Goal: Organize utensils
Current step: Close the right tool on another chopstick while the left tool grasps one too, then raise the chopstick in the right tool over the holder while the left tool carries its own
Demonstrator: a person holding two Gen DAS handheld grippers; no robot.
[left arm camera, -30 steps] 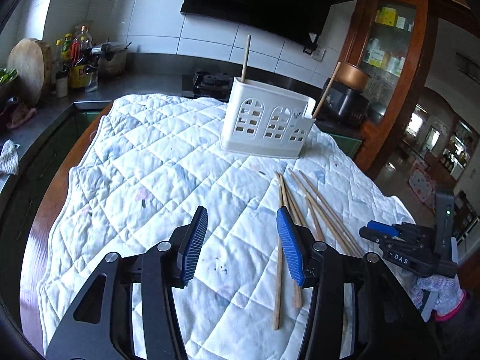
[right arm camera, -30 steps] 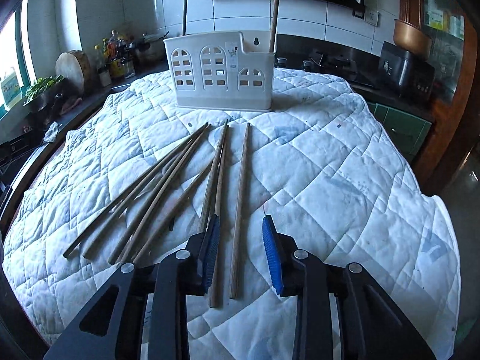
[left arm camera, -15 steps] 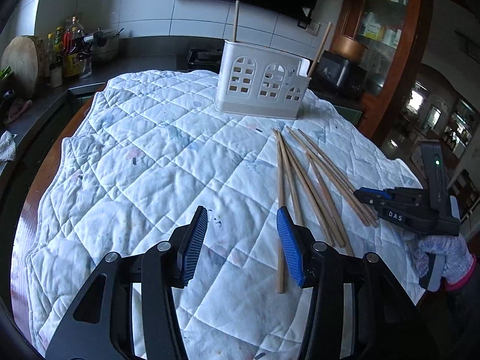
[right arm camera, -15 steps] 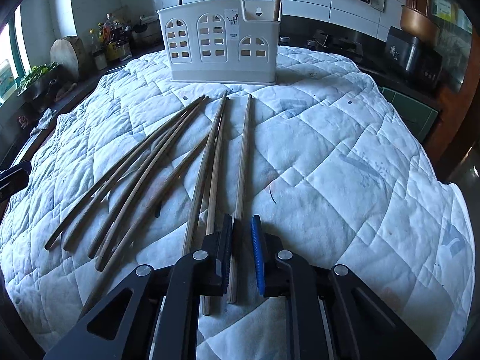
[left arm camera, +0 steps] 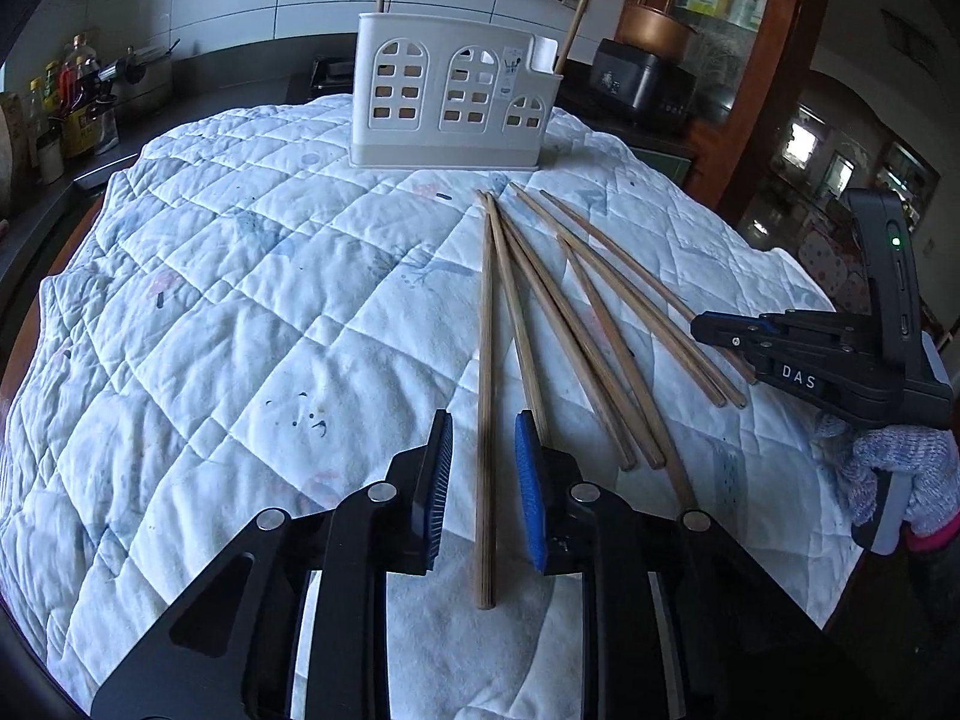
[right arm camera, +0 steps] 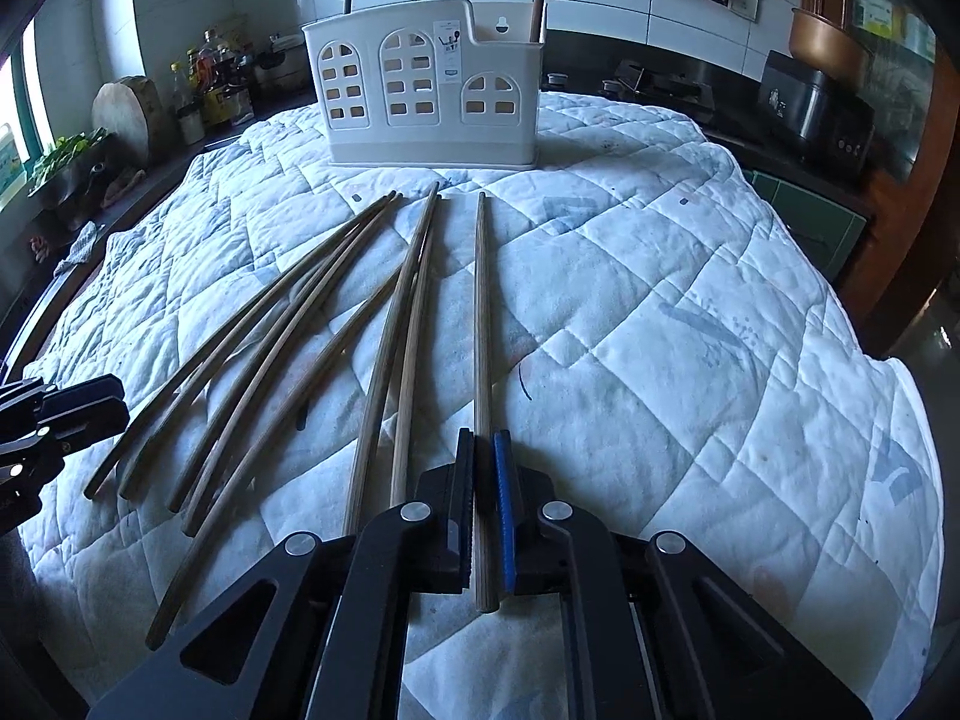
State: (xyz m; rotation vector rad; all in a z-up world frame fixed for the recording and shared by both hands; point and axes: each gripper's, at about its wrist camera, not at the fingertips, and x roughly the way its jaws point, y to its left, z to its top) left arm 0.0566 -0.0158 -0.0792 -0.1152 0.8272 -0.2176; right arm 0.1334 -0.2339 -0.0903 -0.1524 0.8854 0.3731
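Several wooden chopsticks (left arm camera: 576,312) lie fanned on the white quilted cloth (left arm camera: 240,300). A white slotted utensil holder (left arm camera: 450,102) stands at the far side with two chopsticks upright in it; it also shows in the right wrist view (right arm camera: 429,84). My left gripper (left arm camera: 480,468) is open, its jaws either side of the leftmost chopstick (left arm camera: 486,360). My right gripper (right arm camera: 485,480) is shut on the rightmost chopstick (right arm camera: 480,312), which still lies along the cloth. The right gripper also shows in the left wrist view (left arm camera: 720,327), at the right end of the fan.
A dark counter with bottles (left arm camera: 78,102) and a round cutting board (right arm camera: 123,111) runs along the left. A rice cooker (right arm camera: 816,108) and a wooden cabinet (left arm camera: 720,30) stand at the right. The cloth's edge (right arm camera: 888,420) drops off at the right.
Both grippers moved forward and down toward the chopsticks. The right jaws closed onto the rightmost chopstick. The left jaws narrowed and now straddle the leftmost chopstick.
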